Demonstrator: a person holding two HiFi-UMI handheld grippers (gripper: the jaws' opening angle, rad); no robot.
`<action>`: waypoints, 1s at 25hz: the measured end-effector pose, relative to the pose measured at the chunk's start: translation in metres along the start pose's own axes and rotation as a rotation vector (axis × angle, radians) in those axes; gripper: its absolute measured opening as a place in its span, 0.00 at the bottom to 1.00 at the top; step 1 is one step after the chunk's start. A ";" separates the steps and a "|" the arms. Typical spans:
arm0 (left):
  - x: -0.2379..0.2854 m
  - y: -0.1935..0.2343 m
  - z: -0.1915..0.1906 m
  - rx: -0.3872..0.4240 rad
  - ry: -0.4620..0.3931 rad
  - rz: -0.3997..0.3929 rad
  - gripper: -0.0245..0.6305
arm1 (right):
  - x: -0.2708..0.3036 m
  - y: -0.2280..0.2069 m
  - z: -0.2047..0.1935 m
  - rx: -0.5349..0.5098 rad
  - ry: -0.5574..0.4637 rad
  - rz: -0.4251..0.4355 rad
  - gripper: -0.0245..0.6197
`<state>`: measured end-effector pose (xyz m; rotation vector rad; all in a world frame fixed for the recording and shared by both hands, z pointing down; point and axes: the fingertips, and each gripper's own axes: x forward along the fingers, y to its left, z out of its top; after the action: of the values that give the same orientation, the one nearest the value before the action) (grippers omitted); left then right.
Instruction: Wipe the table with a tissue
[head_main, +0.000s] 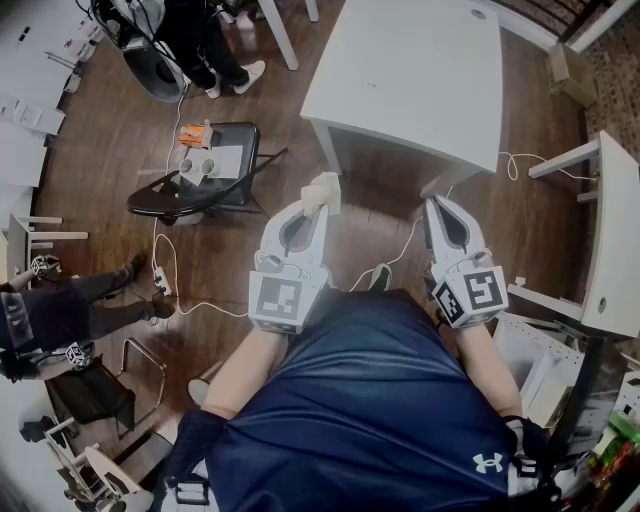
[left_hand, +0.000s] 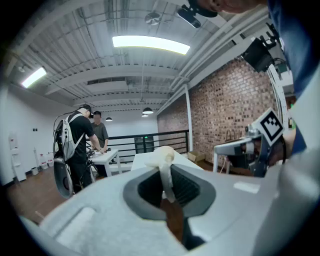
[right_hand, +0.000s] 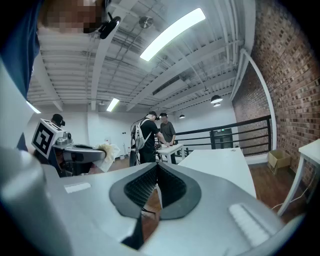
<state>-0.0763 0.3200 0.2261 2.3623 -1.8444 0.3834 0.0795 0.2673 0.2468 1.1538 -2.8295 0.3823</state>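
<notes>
My left gripper (head_main: 318, 205) is shut on a crumpled cream tissue (head_main: 323, 190), which sticks out past its tips. In the left gripper view the tissue (left_hand: 163, 159) hangs pinched between the jaws. My right gripper (head_main: 441, 205) is shut with nothing in it; its jaws meet in the right gripper view (right_hand: 156, 167). Both are held up near my chest, over the wooden floor, short of the white table (head_main: 410, 70) ahead. The same table (right_hand: 220, 162) shows beyond the right jaws, and the tissue (right_hand: 107, 150) is at the left.
A black chair (head_main: 205, 165) with small items stands at the left. Cables (head_main: 200, 300) trail on the floor. Another white table (head_main: 615, 240) is at the right. People stand at a far table (left_hand: 82, 145). A brick wall (left_hand: 225, 107) runs along the right.
</notes>
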 end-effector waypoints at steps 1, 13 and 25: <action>0.004 0.000 0.000 0.002 0.002 0.008 0.06 | 0.000 -0.006 0.000 0.004 -0.002 -0.002 0.05; 0.056 0.027 0.003 -0.007 -0.010 0.060 0.06 | 0.026 -0.075 0.002 -0.037 0.041 -0.061 0.05; 0.188 0.152 -0.018 -0.046 -0.009 -0.035 0.06 | 0.153 -0.125 0.005 -0.104 0.143 -0.192 0.05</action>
<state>-0.1830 0.1106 0.2852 2.3661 -1.7936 0.3232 0.0572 0.0760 0.2909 1.3057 -2.5571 0.2892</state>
